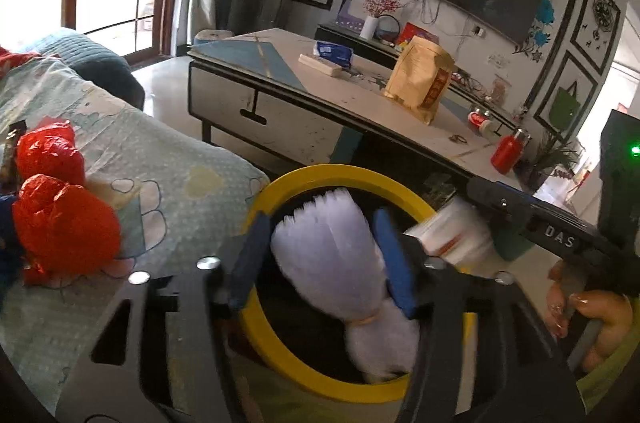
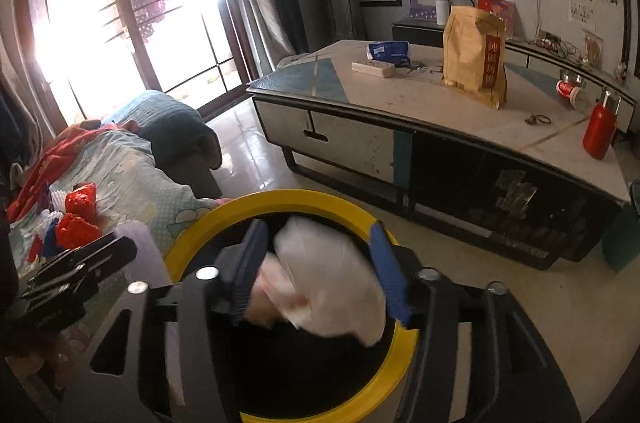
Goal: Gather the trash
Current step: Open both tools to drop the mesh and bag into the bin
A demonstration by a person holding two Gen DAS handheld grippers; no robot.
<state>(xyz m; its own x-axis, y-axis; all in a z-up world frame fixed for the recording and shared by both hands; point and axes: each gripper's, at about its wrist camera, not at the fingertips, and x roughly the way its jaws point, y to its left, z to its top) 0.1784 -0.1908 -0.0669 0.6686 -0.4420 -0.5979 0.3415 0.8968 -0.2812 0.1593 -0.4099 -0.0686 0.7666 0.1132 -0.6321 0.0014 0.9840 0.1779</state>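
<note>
A bin with a yellow rim (image 1: 320, 172) and a black inside stands on the floor below both grippers. My left gripper (image 1: 320, 257) is open over its mouth, and a blurred white pleated foam wrapper (image 1: 332, 255) hangs loose between the blue fingers. My right gripper (image 2: 318, 265) is also open above the rim (image 2: 280, 198), with blurred crumpled white paper (image 2: 332, 287) between its fingers. That paper (image 1: 452, 233) also shows at the right of the left wrist view. Crumpled red plastic (image 1: 64, 223) (image 2: 76, 229) lies on the sofa to the left.
The sofa's patterned blanket (image 1: 152, 151) borders the bin on the left. Behind the bin stands a low table (image 2: 440, 127) with a brown paper bag (image 2: 476, 55), a red bottle (image 2: 600, 131), a red can (image 2: 568, 89) and a blue packet (image 2: 386, 51). A person's hand (image 1: 580, 307) grips the right tool.
</note>
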